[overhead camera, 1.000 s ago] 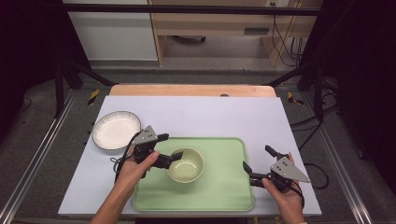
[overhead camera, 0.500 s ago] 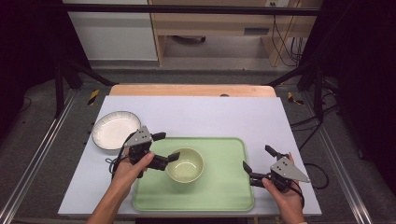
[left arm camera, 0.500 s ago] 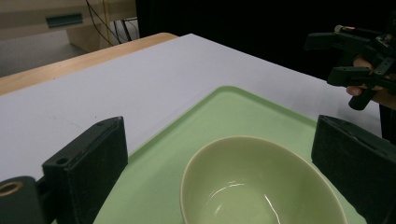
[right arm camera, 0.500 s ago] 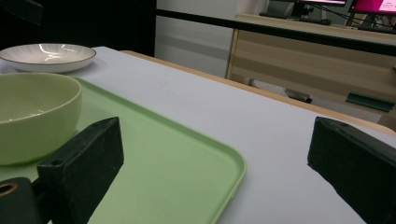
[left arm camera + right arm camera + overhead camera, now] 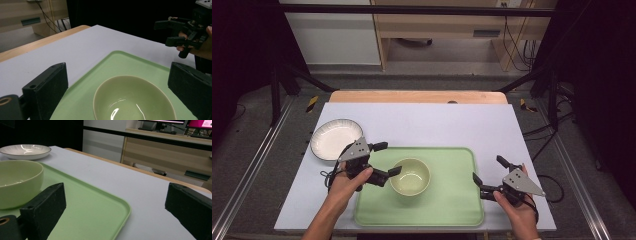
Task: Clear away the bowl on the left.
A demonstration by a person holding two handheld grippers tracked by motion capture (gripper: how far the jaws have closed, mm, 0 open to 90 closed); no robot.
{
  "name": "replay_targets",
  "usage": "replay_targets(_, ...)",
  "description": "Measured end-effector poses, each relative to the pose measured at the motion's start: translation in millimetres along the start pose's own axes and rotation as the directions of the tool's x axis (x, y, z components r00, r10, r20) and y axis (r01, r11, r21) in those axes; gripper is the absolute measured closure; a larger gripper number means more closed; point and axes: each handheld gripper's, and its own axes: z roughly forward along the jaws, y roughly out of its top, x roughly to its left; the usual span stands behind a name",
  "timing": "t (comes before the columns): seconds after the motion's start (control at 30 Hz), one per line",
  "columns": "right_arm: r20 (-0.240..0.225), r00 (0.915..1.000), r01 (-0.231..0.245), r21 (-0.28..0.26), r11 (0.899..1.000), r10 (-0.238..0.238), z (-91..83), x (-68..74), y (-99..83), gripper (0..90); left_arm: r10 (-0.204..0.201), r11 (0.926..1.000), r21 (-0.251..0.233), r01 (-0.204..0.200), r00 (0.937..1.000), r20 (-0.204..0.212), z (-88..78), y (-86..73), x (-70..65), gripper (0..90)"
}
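A pale green bowl (image 5: pixel 410 176) sits upright on the green tray (image 5: pixel 452 200), left of the tray's middle, and the tray lies on the white-covered table (image 5: pixel 427 120) near its front edge. The left tongs (image 5: pixel 386 158) hover just beside the bowl's left rim with the jaws spread wide — one jaw tip close to the rim, the other over the tray's far left corner; from above I cannot tell whether the nearer tip touches the bowl. In the left gripper view the bowl (image 5: pixel 133 98) lies between the two black jaws, its near side cut off by the bottom edge of the frame, so the contact there is hidden. The right tongs (image 5: pixel 489 171) are held at the tray's right edge, well apart from the bowl, jaws also wide and holding nothing; the right gripper view shows the tray's rim (image 5: pixel 126 210) between them and the bowl (image 5: pixel 18 182) off to the left, partly cropped. A white plate (image 5: pixel 336 138) with a dark rim rests on the table beyond the left hand (image 5: pixel 346 181), off the tray. The person's forearms are cut off at the bottom of the high view.
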Motion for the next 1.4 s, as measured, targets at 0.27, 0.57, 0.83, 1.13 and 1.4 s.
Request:
replay_targets(0.27,-0.004,1.0000,0.003,0.000,1.000,-0.003,0.3,0.6,0.2,3.5,0.025,0.9995,-0.019,-0.025,0.9997,0.002,-13.4,-1.0,4.3,3.0)
replay_targets(0.57,-0.002,1.0000,-0.001,-0.001,1.000,0.001,-0.3,0.1,0.3,3.5,0.010,0.9997,-0.021,-0.011,0.9990,-0.043,-33.1,-9.0,14.5,3.0)
replay_targets(0.83,-0.002,1.0000,0.001,-0.001,1.000,-0.001,-0.1,0.3,0.3,3.5,-0.004,0.9996,-0.029,0.001,0.9962,-0.087,-52.0,-17.5,26.4,3.2)
replay_targets(1.13,-0.002,1.0000,0.001,-0.001,1.000,-0.001,-0.1,0.3,0.3,3.5,-0.014,0.9994,-0.032,0.011,0.9929,-0.118,-66.8,-27.8,36.6,3.4)
replay_targets(1.4,-0.002,1.0000,0.002,0.000,1.000,-0.002,-0.1,0.2,0.2,3.5,-0.011,0.9999,-0.003,0.010,0.9895,-0.144,-77.3,-38.9,45.0,3.6)
